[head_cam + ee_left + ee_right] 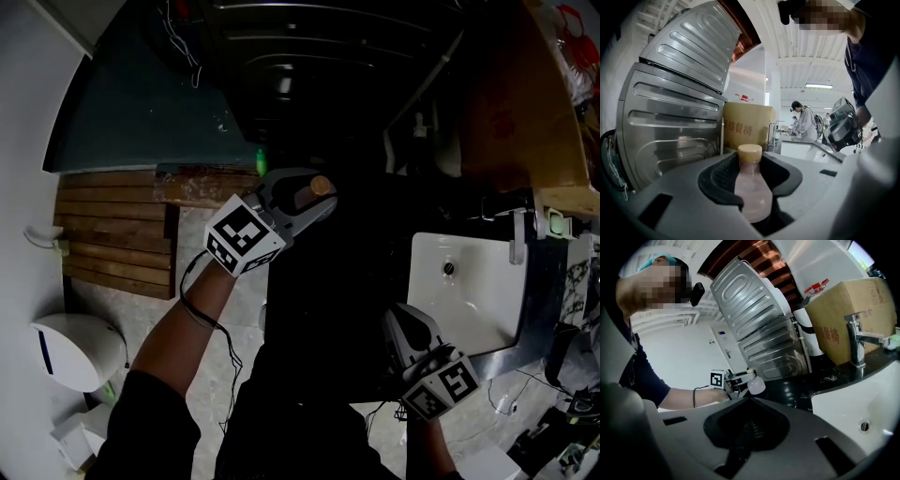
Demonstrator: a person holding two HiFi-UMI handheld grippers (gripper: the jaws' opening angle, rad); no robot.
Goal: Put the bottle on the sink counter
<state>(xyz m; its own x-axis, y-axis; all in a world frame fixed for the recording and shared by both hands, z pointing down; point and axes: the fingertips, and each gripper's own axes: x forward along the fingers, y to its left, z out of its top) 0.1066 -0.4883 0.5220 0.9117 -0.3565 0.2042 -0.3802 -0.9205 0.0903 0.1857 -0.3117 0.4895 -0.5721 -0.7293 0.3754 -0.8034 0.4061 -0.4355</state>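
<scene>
- Two claws were held by one person; nearest, the right claw was seen pressed together, with nothing between its jaws, low beside the white sink.
- Farther out, the left claw was clenched on the bottle, which was gripped round its pale body with the tan cap left sticking out past the jaws.
- The bottle was held in the air to the left of the sink, clear of the dark bench.
- A chrome tap was mounted at the sink's back edge.
- Behind it, a cardboard box and a ribbed metal appliance were set; in the distance, a person in white could be made out.
</scene>
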